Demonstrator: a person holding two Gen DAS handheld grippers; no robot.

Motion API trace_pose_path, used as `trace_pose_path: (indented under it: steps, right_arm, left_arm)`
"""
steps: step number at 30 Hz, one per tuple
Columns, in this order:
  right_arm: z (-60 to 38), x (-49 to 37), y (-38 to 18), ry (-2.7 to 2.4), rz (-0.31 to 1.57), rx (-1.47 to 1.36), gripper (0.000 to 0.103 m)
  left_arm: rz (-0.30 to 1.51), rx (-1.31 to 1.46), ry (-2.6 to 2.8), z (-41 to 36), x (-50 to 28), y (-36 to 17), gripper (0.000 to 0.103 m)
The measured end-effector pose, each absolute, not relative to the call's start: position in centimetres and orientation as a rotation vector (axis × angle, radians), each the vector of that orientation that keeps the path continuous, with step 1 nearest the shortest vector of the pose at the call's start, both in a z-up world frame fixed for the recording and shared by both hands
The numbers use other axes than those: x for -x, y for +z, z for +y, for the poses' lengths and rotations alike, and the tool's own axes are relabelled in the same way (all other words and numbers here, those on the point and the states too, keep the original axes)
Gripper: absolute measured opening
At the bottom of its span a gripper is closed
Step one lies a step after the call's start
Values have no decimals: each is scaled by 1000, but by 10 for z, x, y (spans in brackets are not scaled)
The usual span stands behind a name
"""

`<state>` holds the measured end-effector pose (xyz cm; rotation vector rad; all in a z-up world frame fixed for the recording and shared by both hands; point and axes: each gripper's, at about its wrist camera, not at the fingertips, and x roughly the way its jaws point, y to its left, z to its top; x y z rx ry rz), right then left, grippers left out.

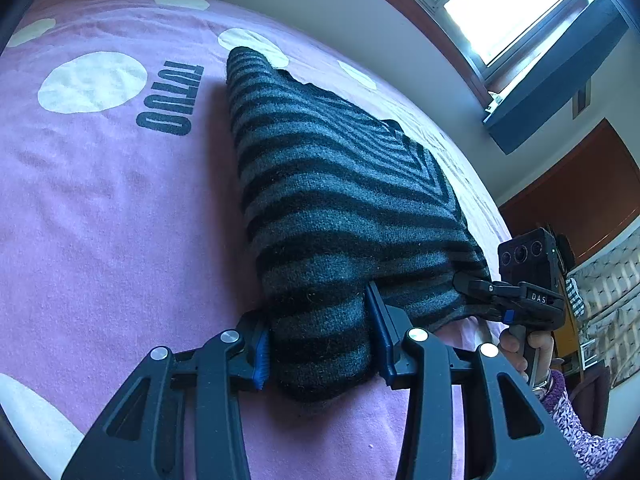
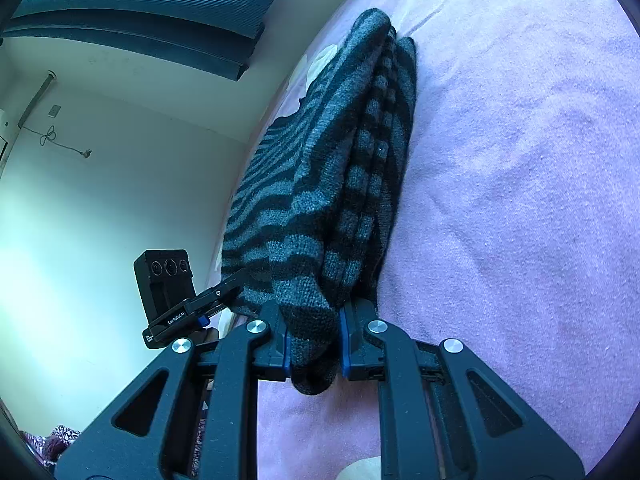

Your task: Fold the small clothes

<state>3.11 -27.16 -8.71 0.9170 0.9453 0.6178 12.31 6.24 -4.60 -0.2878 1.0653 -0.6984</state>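
Note:
A folded grey and black striped knit garment (image 1: 340, 184) lies lengthwise on the pink bedspread (image 1: 100, 220). My left gripper (image 1: 320, 344) holds its thick near end, with the blue pads pressing on both sides of the bunched cloth. In the same view my right gripper (image 1: 472, 284) pinches the garment's near right corner. The right wrist view shows the garment (image 2: 320, 184) as several stacked layers seen edge on. There my right gripper (image 2: 315, 344) is shut on the near end of that stack. My left gripper (image 2: 236, 284) clamps the cloth just to its left.
The bedspread (image 2: 520, 200) has white dots and dark lettering (image 1: 170, 98). A white wall, a window (image 1: 500, 4) and a dark blind (image 2: 140, 12) lie beyond the bed's far edge. A hand (image 1: 520, 350) in a patterned sleeve holds the right gripper.

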Motion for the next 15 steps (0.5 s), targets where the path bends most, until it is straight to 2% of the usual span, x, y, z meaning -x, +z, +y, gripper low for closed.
trace_pose_path:
  steps: [8, 15]
  right_arm:
    - [-271, -32, -87, 618, 944, -919, 15]
    - [-271, -35, -88, 623, 940, -928, 15]
  left_arm:
    - [1042, 245, -677, 58, -120, -44, 45]
    - [1014, 189, -628, 54, -115, -41, 54]
